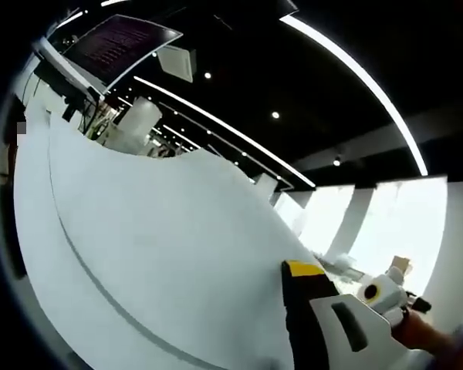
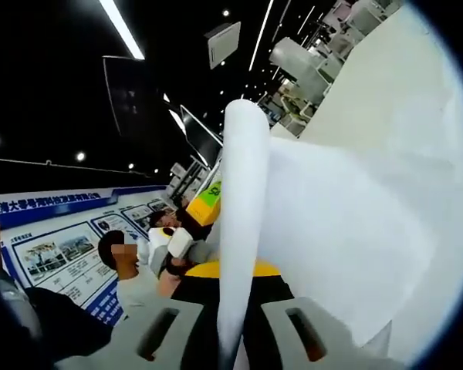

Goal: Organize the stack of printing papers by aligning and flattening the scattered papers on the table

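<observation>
right gripper [image 2: 233,339]: grey jaws closed onto the edge of the white printing paper stack [image 2: 355,223]. the sheets run straight up out of the gap, seen edge-on as a tall rounded strip, then fan out wide to the right. so the stack is lifted off the table and held on edge, long axis going away from these tongs.

left gripper [image 1: 324,324]: one black, yellow-tipped jaw with a grey pad lies against the lower right part of the same broad white sheet face. looks clamped on it, but the second jaw is hidden, so can't tell for sure.

both tongs sit on the stack, none nearer. my read: next is tapping the lower edge down to square it, then laying it flat.

no containers visible. behind: black ceiling with strip lights [image 1: 355,77], a blue-and-white wall poster [image 2: 62,247], a seated person [image 2: 131,270].
</observation>
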Available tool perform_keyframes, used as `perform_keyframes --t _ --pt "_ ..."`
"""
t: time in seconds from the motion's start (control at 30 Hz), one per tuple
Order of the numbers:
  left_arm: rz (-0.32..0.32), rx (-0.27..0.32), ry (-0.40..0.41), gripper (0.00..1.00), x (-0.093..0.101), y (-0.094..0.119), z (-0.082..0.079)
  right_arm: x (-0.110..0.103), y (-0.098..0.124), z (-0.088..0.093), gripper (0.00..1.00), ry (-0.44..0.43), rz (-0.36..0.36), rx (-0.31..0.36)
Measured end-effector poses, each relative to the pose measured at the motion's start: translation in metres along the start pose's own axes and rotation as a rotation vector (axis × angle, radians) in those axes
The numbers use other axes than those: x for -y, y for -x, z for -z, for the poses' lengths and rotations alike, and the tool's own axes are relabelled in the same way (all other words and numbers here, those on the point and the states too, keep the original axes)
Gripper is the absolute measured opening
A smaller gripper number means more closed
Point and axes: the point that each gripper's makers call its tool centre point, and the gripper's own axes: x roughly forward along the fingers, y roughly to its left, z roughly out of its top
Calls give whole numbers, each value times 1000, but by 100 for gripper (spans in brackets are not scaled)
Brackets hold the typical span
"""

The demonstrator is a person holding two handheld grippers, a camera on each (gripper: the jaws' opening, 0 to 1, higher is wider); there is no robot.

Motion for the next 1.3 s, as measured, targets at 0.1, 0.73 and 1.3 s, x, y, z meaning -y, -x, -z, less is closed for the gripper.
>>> perform_keyframes --t 0.1,0.73,1.3 --pt "-1 3 8 35 -1 0 -1 0 0 1 1 11 2 -5" --pt "-7 11 23 34 -2 0 -2 -4 -2 6 1 75 -4 -23" --pt "2 45 87 40 -2 2 -8 3 -10 13 2 170 23 -68"
